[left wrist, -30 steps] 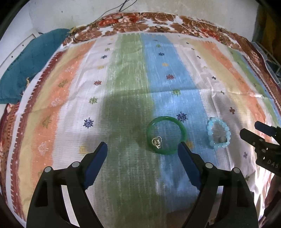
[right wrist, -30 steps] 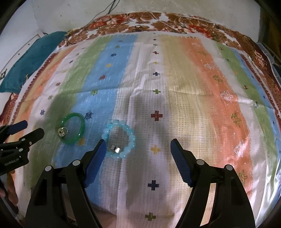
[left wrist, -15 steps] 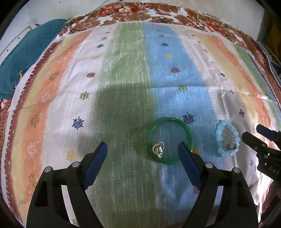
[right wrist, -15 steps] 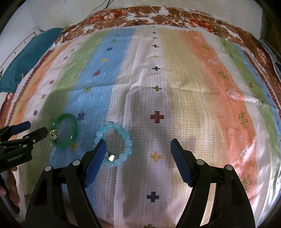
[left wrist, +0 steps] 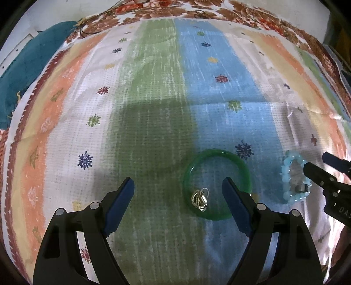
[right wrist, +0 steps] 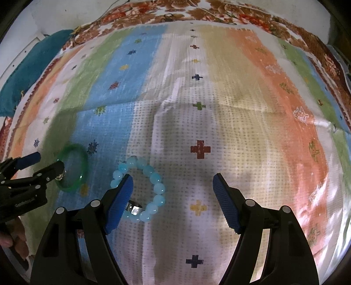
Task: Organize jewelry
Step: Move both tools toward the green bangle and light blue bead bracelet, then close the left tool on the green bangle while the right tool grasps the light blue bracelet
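Observation:
A green bangle (left wrist: pixel 217 184) lies flat on the striped cloth (left wrist: pixel 153 98) with small silver rings (left wrist: pixel 200 198) inside it. My left gripper (left wrist: pixel 177 188) is open and empty, its right finger just over the bangle's right side. A light blue bead bracelet (right wrist: pixel 140 186) with a silver ring (right wrist: pixel 135 208) inside lies to the right of the bangle. My right gripper (right wrist: pixel 173 188) is open and empty, its left finger over the bracelet's left side. The bangle also shows in the right wrist view (right wrist: pixel 73 167), and the bracelet in the left wrist view (left wrist: pixel 295 180).
The cloth covers a bed, with a brown flowered border (right wrist: pixel 197 15) at the far edge. A teal cloth (left wrist: pixel 28 72) lies at the far left beside a white wall. A crease (right wrist: pixel 241 107) runs across the cloth.
Both grippers have come lower and closer to the cloth. The bangle now sits by the left gripper's right finger, and the bead bracelet by the right gripper's left finger. The jewelry has not moved.

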The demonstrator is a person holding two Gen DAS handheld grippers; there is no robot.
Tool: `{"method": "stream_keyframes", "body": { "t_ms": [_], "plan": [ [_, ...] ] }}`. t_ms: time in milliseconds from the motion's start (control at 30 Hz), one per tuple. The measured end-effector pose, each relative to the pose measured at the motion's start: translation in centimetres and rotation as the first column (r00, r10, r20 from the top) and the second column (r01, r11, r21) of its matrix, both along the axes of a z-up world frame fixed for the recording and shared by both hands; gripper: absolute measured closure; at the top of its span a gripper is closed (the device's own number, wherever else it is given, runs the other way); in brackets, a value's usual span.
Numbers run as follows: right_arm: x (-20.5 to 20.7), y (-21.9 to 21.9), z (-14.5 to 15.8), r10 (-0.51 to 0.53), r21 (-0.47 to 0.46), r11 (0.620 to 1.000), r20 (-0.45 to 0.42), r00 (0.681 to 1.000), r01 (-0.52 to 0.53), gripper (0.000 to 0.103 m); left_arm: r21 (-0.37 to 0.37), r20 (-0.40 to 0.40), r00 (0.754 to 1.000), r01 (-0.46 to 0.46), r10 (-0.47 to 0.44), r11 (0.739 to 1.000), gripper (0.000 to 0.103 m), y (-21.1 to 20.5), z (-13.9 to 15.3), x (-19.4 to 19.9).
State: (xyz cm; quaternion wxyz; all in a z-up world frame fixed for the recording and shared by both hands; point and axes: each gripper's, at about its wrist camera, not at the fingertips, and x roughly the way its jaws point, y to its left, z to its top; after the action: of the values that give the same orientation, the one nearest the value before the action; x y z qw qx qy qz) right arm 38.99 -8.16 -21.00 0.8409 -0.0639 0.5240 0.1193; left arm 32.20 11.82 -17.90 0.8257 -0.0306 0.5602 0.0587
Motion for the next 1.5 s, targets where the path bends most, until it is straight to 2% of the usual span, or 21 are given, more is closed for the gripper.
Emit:
{"method": "stream_keyframes", "body": {
  "t_ms": [133, 267, 333, 400, 500, 533, 567, 633, 800, 933, 1000, 1500],
  "plan": [
    [0.3, 0.3, -0.4, 0.01, -0.04, 0.999, 0.008, 1.0, -0.01, 0.028, -0.006, -0.014, 1.0, -0.003, 0.003, 1.0, 0.022, 0.1, -0.6, 0.4],
    [0.5, 0.7, -1.0, 0.03, -0.077, 0.997, 0.007, 1.0, -0.029, 0.029, 0.022, -0.02, 1.0, 0.002, -0.002, 1.0, 0.028, -0.1, -1.3, 0.5],
    [0.5, 0.6, -1.1, 0.033, -0.084, 0.996, 0.009, 0.999, -0.032, 0.042, 0.002, -0.007, 1.0, -0.027, 0.027, 1.0, 0.033, 0.4, -1.4, 0.4],
    [0.6, 0.2, -1.0, 0.021, -0.068, 0.997, 0.0, 1.0, -0.021, 0.059, -0.007, -0.005, 0.999, -0.036, 0.036, 0.999, 0.041, 0.8, -1.3, 0.4],
    [0.6, 0.0, -0.9, 0.021, -0.042, 0.999, -0.022, 1.0, -0.022, 0.072, -0.018, -0.003, 0.999, -0.04, 0.04, 0.999, 0.061, 1.1, -1.2, 0.3],
    [0.6, 0.0, -0.9, 0.024, -0.04, 0.999, -0.024, 0.999, -0.025, 0.074, -0.015, -0.004, 0.999, -0.039, 0.039, 0.999, 0.074, 1.1, -1.2, 0.3],
    [0.5, 0.1, -1.0, 0.03, -0.036, 0.999, -0.027, 0.999, -0.031, 0.08, -0.021, -0.005, 0.999, -0.036, 0.036, 0.999, 0.086, 1.1, -1.2, 0.2],
    [0.4, 0.2, -1.0, 0.039, -0.033, 0.999, -0.035, 0.999, -0.04, 0.09, -0.027, -0.007, 0.999, -0.041, 0.04, 0.999, 0.093, 1.4, -1.3, 0.2],
    [0.1, 0.0, -0.9, 0.048, -0.026, 0.998, -0.034, 0.998, -0.049, 0.091, -0.052, -0.015, 0.999, -0.042, 0.041, 0.998, 0.096, 1.8, -1.0, -0.2],
    [-0.5, 0.0, -0.2, 0.056, -0.032, 0.998, -0.013, 0.998, -0.057, 0.091, -0.04, -0.012, 0.999, -0.037, 0.037, 0.999, 0.096, 1.5, -0.6, -0.7],
    [-0.8, 0.1, 0.4, 0.061, -0.03, 0.998, 0.002, 0.998, -0.061, 0.091, -0.016, 0.004, 1.0, -0.029, 0.029, 0.999, 0.096, 1.3, -0.1, -1.1],
    [-3.8, 0.2, 3.9, 0.086, 0.014, 0.996, 0.053, 0.995, -0.086, 0.091, -0.023, 0.064, 0.996, -0.053, 0.055, 0.998, 0.095, 1.9, 3.9, -4.4]
  ]
}}
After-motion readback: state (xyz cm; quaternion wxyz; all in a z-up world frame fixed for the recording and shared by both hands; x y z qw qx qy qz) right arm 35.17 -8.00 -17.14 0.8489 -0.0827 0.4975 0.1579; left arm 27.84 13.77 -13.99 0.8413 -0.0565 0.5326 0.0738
